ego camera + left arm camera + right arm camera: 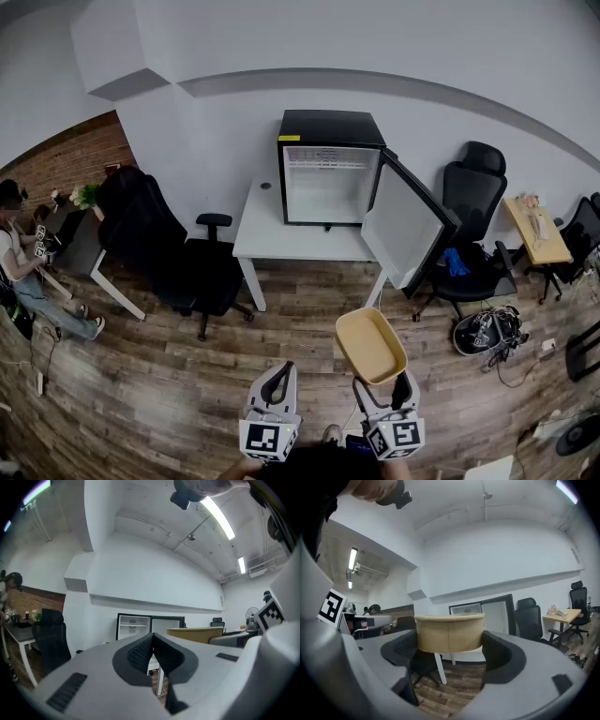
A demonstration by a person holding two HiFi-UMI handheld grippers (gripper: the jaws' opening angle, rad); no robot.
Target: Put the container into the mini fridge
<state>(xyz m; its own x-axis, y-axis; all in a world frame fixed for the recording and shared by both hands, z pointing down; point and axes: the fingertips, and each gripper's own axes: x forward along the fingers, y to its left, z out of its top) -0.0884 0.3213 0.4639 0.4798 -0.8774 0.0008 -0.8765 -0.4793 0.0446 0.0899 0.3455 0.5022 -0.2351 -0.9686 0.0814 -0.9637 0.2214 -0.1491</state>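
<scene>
A tan, open-topped container (370,345) hangs above the wood floor, with my right gripper (382,386) shut on it. In the right gripper view the container (450,632) fills the gap between the wide-set jaws of my right gripper (450,643). My left gripper (277,377) is beside it, shut and empty; its pads meet in the left gripper view (152,638). The black mini fridge (328,173) stands ahead on a white table (281,242). Its door (405,223) is swung open to the right and its white inside is bare.
Black office chairs stand left of the table (187,253) and right of the fridge door (473,202). A person (23,272) sits at a desk at far left. A small wooden table (534,230) and a cable pile (492,330) are on the right.
</scene>
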